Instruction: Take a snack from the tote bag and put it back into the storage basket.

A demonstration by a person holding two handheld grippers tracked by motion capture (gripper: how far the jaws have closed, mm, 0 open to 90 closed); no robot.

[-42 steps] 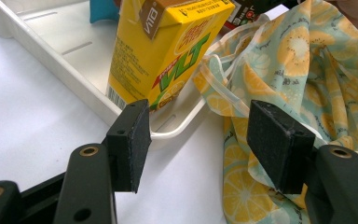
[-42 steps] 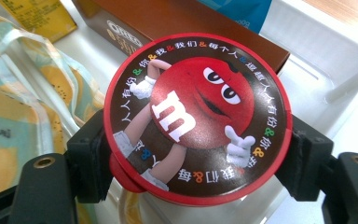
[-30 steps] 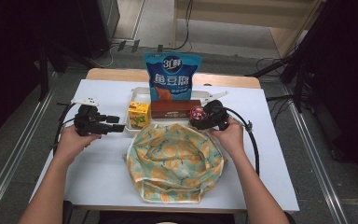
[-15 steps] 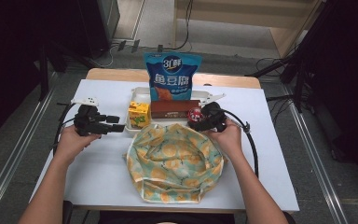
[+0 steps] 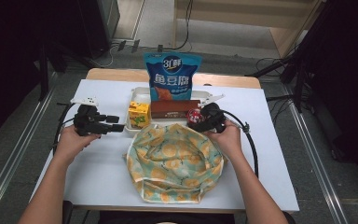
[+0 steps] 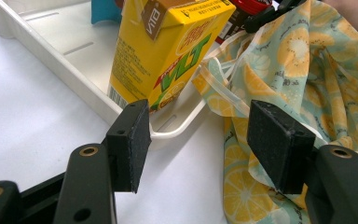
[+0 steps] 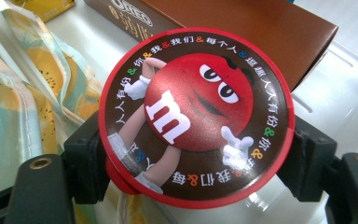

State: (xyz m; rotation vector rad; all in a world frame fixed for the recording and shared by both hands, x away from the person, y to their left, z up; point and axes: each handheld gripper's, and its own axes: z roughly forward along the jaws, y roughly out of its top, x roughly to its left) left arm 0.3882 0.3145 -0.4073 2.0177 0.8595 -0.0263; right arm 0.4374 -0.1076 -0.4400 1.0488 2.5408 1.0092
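Observation:
My right gripper is shut on a round red M&M candy tub, its pads pressed to both sides of the lid; in the high view that tub sits at the tray's right end, just above the fabric bag's far rim. My left gripper is open with nothing between its pads, low over the table beside the yellow drink carton. In the high view the left gripper points right toward the carton. A floral fabric bag lies open in front of the white tray.
The tray also holds a brown Oreo box and a tall blue snack bag standing behind it. Cables trail from both grippers. White tabletop lies bare left and right of the fabric bag.
The right gripper with the candy tub has shifted slightly left and toward the fabric bag's rim. The left gripper has stayed in place.

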